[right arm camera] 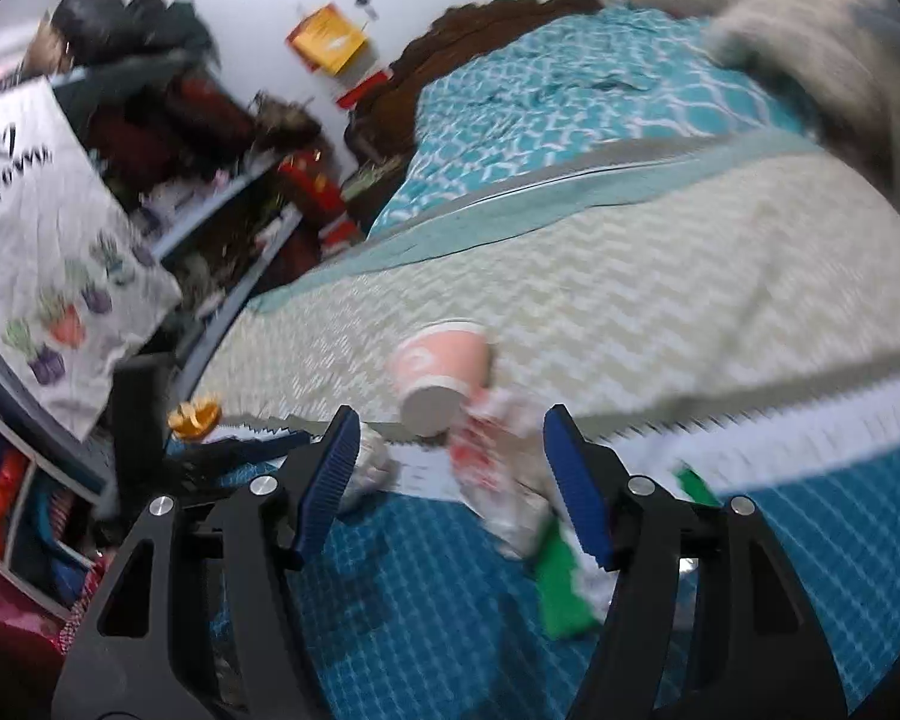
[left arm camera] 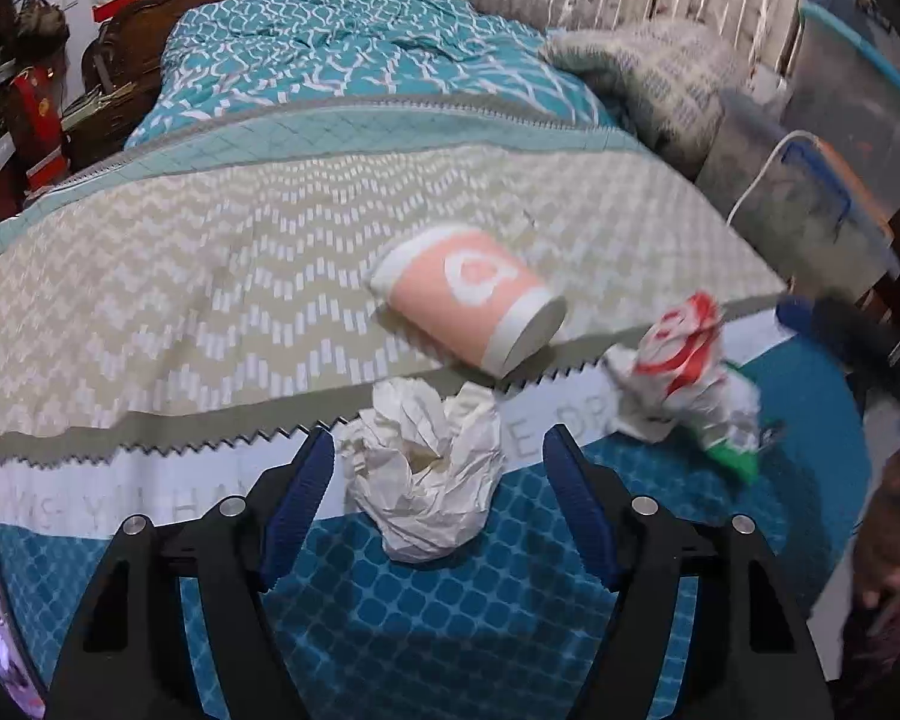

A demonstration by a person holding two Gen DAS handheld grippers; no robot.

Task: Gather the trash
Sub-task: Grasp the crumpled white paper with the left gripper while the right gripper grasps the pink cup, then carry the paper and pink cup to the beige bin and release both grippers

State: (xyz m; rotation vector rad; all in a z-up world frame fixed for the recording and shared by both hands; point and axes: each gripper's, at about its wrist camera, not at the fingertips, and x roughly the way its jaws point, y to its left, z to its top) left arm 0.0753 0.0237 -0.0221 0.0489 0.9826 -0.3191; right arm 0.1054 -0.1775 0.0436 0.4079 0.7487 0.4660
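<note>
A crumpled white paper ball [left arm camera: 426, 468] lies on the bed between the open fingers of my left gripper [left arm camera: 438, 480]. A pink paper cup [left arm camera: 468, 300] lies on its side just beyond it; it also shows in the right wrist view [right arm camera: 441, 372]. A crumpled red, white and green wrapper [left arm camera: 690, 384] lies to the right. In the right wrist view that wrapper [right arm camera: 504, 468] sits between the open fingers of my right gripper [right arm camera: 450, 468], and the white paper ball [right arm camera: 372, 468] shows beside the left finger. The view is blurred.
The bed has a teal and beige patterned cover [left arm camera: 210, 276] and a grey blanket [left arm camera: 648, 72] at the far right. Cluttered shelves [right arm camera: 210, 180] and a white bag [right arm camera: 48, 240] stand left of the bed. Plastic bins [left arm camera: 840, 138] stand on its right.
</note>
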